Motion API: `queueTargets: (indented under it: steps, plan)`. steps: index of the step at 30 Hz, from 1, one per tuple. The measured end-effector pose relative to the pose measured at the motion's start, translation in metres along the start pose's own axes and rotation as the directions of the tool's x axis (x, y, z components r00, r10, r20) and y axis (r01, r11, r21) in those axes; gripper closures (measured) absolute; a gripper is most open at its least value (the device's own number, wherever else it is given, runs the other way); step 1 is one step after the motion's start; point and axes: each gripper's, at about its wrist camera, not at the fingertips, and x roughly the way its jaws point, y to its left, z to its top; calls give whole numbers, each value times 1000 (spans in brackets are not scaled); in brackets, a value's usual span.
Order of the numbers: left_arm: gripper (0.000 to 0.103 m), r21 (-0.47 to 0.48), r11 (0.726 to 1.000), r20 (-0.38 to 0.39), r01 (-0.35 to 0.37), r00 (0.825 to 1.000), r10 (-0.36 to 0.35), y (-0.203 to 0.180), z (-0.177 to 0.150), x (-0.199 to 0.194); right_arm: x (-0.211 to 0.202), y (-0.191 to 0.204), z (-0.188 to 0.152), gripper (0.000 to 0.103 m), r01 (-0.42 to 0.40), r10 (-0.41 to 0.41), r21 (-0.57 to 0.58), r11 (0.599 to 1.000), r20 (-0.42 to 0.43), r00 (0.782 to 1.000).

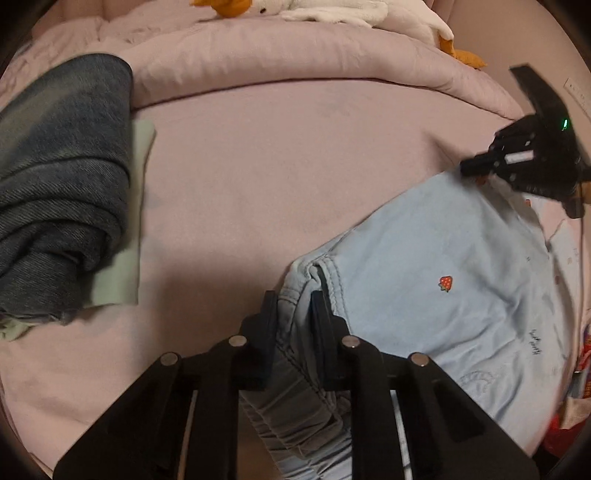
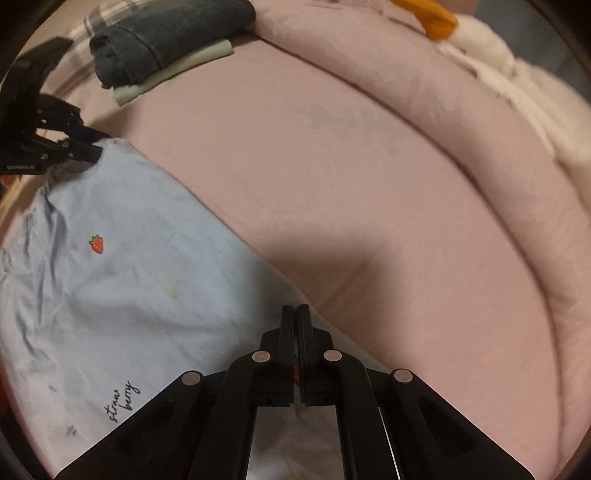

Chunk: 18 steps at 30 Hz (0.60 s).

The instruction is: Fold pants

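Light blue pants [image 1: 436, 258] with a small strawberry print lie spread on the pink bed. My left gripper [image 1: 293, 301] is shut on the bunched waistband of the pants at their near corner. My right gripper [image 2: 295, 312] is shut on the far edge of the pants [image 2: 122, 266], with thin fabric pinched between the fingers. The right gripper also shows in the left wrist view [image 1: 469, 168] at the pants' far corner. The left gripper shows in the right wrist view [image 2: 92, 153] at the upper left.
A folded stack of dark denim [image 1: 62, 184] on a pale green cloth [image 1: 125, 258] sits at the left of the bed. A rolled pink duvet [image 1: 295, 59] and a white plush goose [image 1: 369, 14] lie along the back. The pink sheet [image 1: 277, 166] lies between.
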Motion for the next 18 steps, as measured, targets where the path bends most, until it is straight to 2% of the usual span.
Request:
queueTargets:
  steps: [3,4,5,8,9,10,11,12,14,17,18]
  plan:
    - [82,-7,999,-13,-31,999,31,1,-5,17,7,-6,2,103,61,-63,64,996,22,998]
    - [81,6,999,-10,-47,999,47,-3,-3,15,17,-8,1,103,24,-22,104,994,-19,1000]
    - [81,6,999,-12,-52,999,52,-4,0,14,20,-7,1,103,28,-26,116,993,-21,999]
    - [64,18,997,-23,-79,997,79,-3,3,5,2,-7,4,103,27,-27,111,993,2,1000]
    - [54,21,997,-18,-80,997,81,-1,1,1,-5,-7,4,101,16,-17,101,995,12,1000]
    - [47,19,997,-12,-80,997,80,0,1,-1,-13,-9,4,98,-7,6,97,995,18,1000]
    - [46,14,997,-12,-76,997,76,3,0,0,-16,-12,5,84,-12,10,99,995,17,1000]
    - [45,6,997,-19,-72,997,72,5,-1,2,-17,-16,4,62,-5,4,99,995,13,1000]
    - [45,-12,998,-42,-62,997,62,13,-3,7,-11,-22,4,44,9,-7,103,995,-11,1000]
    - [43,-23,999,-54,-36,998,35,18,-7,13,11,-30,0,44,-60,71,148,987,-70,995]
    - [44,-18,999,-58,-37,998,36,17,-6,15,20,-32,-3,41,-80,96,168,983,-92,991]
